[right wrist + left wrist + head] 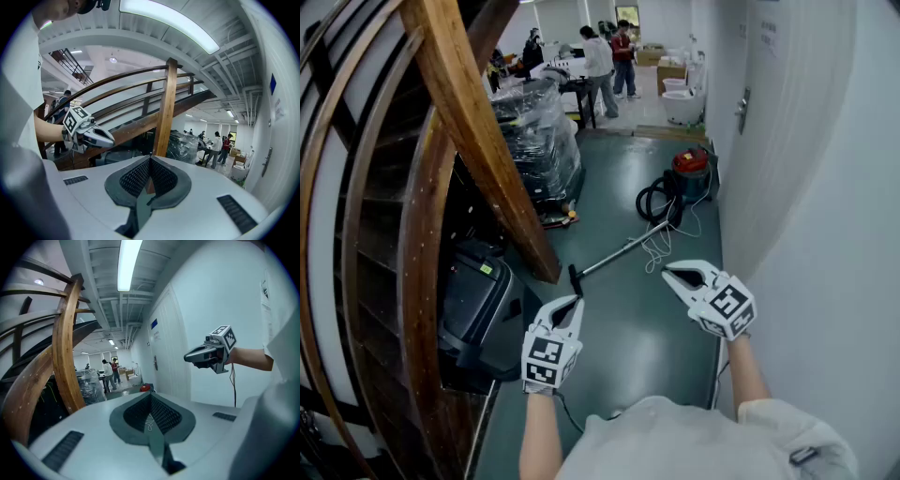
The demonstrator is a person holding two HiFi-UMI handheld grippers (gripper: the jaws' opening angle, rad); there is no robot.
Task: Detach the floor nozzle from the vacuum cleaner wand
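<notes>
Left gripper (575,306): jaws fully together, nothing between them. Right gripper (669,274): jaws likewise together, empty. Both hands are held out in mid-air, side by side and apart, pointing slightly downward. The vacuum cleaner wand (622,251) lies on the green floor (623,361) beyond them, with the floor nozzle (573,278) at its near left end (neither gripper touches it). The red canister (691,172) stands far right.
</notes>
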